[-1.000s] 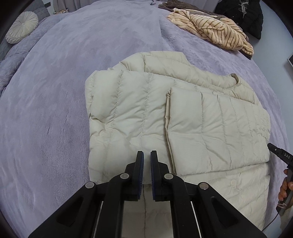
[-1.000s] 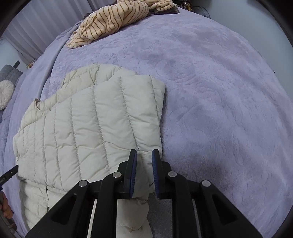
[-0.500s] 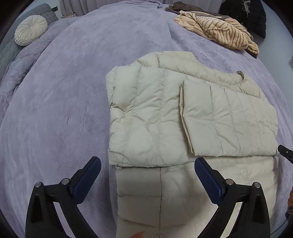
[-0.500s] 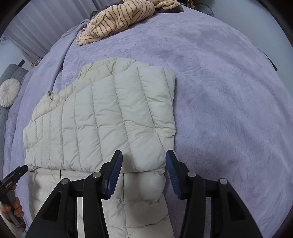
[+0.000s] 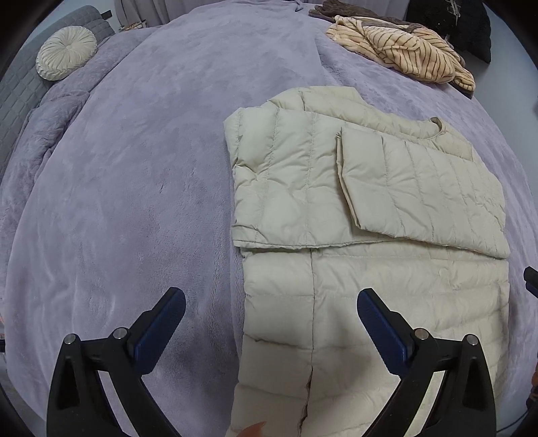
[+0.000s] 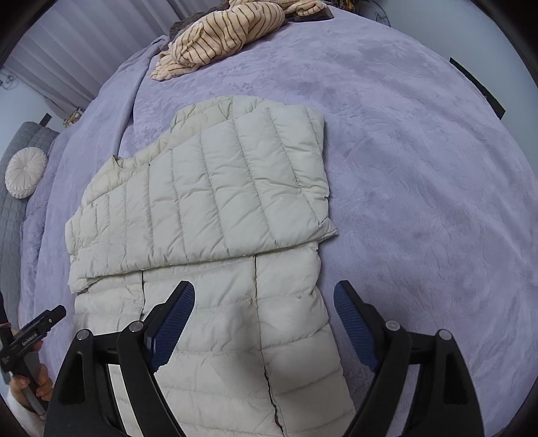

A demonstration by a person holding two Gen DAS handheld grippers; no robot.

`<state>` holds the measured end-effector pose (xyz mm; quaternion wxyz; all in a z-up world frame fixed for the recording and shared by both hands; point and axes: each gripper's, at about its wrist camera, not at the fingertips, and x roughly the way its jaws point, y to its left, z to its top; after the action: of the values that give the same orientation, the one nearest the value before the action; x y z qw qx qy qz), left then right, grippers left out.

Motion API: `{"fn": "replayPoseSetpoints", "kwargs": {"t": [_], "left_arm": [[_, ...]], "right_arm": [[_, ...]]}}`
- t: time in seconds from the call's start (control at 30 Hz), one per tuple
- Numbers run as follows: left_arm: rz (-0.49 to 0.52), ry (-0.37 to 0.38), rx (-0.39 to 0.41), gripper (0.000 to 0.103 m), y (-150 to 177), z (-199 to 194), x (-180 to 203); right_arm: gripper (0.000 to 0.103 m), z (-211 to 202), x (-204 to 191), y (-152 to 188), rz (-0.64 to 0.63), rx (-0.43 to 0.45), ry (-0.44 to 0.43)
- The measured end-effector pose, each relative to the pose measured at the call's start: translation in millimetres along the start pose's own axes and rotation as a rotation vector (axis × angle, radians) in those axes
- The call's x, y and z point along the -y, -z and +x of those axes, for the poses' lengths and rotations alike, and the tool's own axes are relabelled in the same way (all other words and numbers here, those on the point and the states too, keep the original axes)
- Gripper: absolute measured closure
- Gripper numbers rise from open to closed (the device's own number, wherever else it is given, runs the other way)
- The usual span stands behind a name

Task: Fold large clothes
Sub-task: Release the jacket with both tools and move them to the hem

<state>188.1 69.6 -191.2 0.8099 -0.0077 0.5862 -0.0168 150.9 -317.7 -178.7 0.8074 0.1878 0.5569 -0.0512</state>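
A cream quilted puffer jacket lies flat on the purple blanket, both sleeves folded across its chest, the collar toward the far side. My left gripper is open and empty, above the jacket's lower left edge. My right gripper is open and empty, above the jacket's lower right part. The left gripper also shows at the left edge of the right wrist view. The right gripper's tip shows at the right edge of the left wrist view.
A striped tan garment and dark clothes lie at the far side of the bed. A round cream cushion rests against a grey headboard at the far left. The striped garment also appears in the right wrist view.
Both grippers opened, let go of the folded sleeve edges, and pulled back toward the jacket's hem. The sleeves now rest on the chest.
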Motion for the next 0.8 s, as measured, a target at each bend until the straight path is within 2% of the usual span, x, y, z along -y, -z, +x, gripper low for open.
{"fn": "replayPoseSetpoints", "kwargs": {"t": [0.3,0.43,0.8], "left_arm": [[0.024,0.023,-0.006,0.001,17,-29,-1],[0.035,0.021,-0.017,0.001,26,-38,-7],[0.067,0.06,-0.067,0.001,57,-54,-20]], "right_arm": [[0.015,-37,-2,20,0.069,0.023,-0.082],[0.015,-54,-3,29,0.089,0.026,-0.084],[0.015,-79,10,56,0.145,-0.075,-0.083]]}}
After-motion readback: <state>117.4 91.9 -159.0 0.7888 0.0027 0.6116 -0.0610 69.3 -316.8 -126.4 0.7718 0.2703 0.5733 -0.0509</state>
